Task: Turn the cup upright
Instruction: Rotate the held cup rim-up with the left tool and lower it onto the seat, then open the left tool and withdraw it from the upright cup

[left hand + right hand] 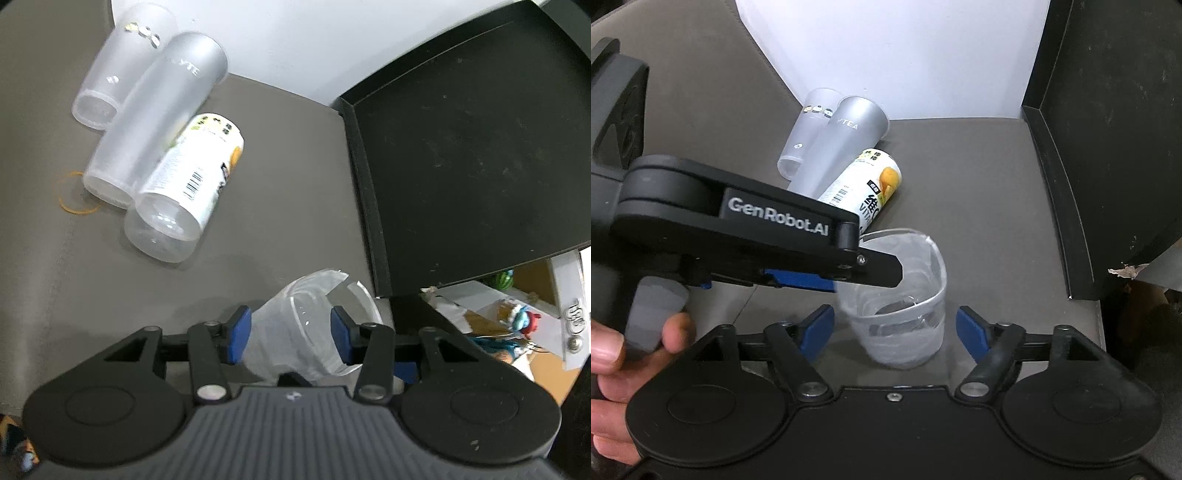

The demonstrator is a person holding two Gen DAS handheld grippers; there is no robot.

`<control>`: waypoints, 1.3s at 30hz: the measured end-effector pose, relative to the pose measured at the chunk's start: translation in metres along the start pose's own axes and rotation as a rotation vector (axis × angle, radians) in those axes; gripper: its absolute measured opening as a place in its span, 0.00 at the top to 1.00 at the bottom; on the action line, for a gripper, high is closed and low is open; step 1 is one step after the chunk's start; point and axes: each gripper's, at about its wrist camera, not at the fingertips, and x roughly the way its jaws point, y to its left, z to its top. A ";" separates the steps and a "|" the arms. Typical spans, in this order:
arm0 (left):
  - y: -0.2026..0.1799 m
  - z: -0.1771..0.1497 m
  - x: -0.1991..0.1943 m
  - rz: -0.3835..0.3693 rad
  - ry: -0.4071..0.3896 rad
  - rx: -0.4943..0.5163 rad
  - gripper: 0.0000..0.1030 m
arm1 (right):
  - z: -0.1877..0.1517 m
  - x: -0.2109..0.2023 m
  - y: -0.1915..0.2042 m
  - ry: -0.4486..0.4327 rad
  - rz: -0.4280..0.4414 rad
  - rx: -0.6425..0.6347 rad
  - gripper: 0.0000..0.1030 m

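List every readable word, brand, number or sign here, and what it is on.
"GenRobot.AI": side of the black left gripper.
"VTEA", start cut off: frosted grey plastic cup lying on the table.
"VITA", cut off: white printed cup; its barcode digits and Chinese print are too small to read.

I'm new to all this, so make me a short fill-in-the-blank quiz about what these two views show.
1. The left gripper grips a clear ____ cup.
2. That cup's opening faces ____.
3. The right gripper has its fingers ____.
4. The cups farther back lie on their ____.

Missing words: plastic; up; open; sides
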 end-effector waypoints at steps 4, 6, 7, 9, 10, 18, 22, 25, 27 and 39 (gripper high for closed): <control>-0.003 0.000 -0.006 0.009 0.003 0.018 0.53 | -0.001 -0.004 0.002 0.012 0.002 0.010 0.25; -0.006 -0.001 -0.012 0.008 -0.003 0.035 0.52 | -0.002 -0.007 0.002 0.011 -0.001 0.015 0.22; -0.007 -0.001 -0.014 0.013 -0.005 0.043 0.52 | -0.002 -0.008 0.001 0.011 -0.003 0.019 0.21; -0.009 -0.001 -0.020 0.020 -0.013 0.056 0.51 | -0.003 -0.012 0.000 0.013 -0.006 0.030 0.21; -0.009 -0.001 -0.023 0.023 -0.018 0.059 0.50 | -0.004 -0.014 -0.001 0.014 -0.008 0.038 0.21; -0.012 -0.006 -0.050 0.095 -0.043 0.116 0.45 | -0.009 -0.032 -0.006 -0.001 -0.007 0.082 0.12; -0.012 -0.011 -0.066 0.114 -0.070 0.137 0.30 | -0.010 -0.037 -0.009 -0.008 -0.010 0.103 0.12; -0.013 -0.016 -0.075 0.136 -0.084 0.160 0.26 | -0.011 -0.044 -0.012 -0.016 -0.003 0.119 0.10; -0.013 -0.019 -0.080 0.143 -0.091 0.164 0.24 | -0.012 -0.049 -0.013 -0.027 -0.001 0.126 0.07; -0.023 -0.035 -0.114 0.180 -0.132 0.214 0.19 | -0.016 -0.079 -0.015 -0.078 0.015 0.142 0.05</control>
